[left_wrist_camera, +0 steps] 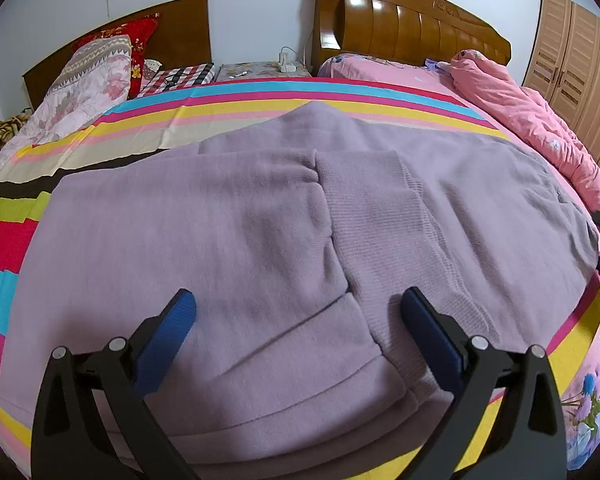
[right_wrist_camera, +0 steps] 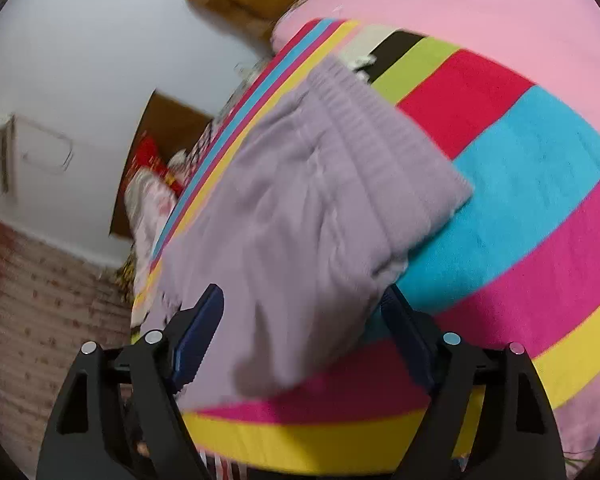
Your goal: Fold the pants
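You're hovering the left tongs (left_wrist_camera: 298, 308) spread over the pants (left_wrist_camera: 260, 220), lying across centre frame on the striped sheet (left_wrist_camera: 12, 240) w/ legs stacked. Right tongs (right_wrist_camera: 302, 308) are sitting spread around the waistband corner, not pinching, prob. lining up the next fold.

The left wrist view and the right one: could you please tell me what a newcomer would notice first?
The lilac pants fill the middle, spread across a brightly striped sheet on the bed. The left claw stands open just above their near edge, and the right claw is open around a corner of them. Behind, a glossy wooden headboard rises against the wall.
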`<action>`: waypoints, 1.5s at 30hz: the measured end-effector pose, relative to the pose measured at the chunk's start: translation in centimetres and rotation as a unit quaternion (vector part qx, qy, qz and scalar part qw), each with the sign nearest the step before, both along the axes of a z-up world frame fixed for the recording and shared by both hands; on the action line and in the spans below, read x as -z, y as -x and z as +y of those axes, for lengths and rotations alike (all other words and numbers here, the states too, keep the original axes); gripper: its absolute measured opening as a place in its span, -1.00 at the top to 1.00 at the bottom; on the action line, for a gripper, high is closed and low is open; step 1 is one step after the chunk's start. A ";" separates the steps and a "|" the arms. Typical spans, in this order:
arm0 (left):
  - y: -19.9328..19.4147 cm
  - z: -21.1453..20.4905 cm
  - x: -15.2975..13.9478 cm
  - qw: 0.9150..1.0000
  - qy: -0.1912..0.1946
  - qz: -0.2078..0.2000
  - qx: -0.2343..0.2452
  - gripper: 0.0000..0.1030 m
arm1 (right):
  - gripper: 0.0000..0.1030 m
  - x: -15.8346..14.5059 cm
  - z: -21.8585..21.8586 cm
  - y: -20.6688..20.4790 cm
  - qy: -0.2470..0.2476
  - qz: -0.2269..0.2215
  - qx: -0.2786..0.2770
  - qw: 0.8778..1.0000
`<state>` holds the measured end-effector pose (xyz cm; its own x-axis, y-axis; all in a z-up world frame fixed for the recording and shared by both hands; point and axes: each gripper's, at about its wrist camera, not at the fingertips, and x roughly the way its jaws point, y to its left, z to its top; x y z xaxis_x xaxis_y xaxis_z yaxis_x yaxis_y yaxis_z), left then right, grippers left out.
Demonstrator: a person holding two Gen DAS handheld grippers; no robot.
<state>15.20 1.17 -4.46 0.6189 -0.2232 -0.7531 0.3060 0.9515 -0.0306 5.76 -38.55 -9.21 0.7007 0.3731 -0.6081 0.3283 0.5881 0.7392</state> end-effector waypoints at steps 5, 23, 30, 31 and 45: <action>0.1 0.1 -0.1 1.000 0.003 0.001 0.002 -0.97 | -0.52 -0.4 1.0 -0.5 0.038 -0.004 0.055 0.998; 0.3 -0.1 -0.3 1.000 0.011 -0.002 0.002 -0.97 | -0.04 -0.8 1.4 -0.6 0.130 0.049 0.062 0.988; 0.4 -0.1 -0.3 1.000 0.009 -0.001 0.002 -0.97 | 0.29 0.9 0.3 1.1 0.044 -0.021 0.078 0.996; 0.3 -0.2 -0.2 1.000 0.006 0.000 0.001 -0.97 | 0.32 0.8 0.3 1.5 0.039 -0.037 0.086 0.995; 3.7 11.1 -7.6 0.976 0.178 -0.088 -0.091 -0.90 | 0.43 -15.6 31.2 -1.2 0.491 -0.249 -0.155 0.820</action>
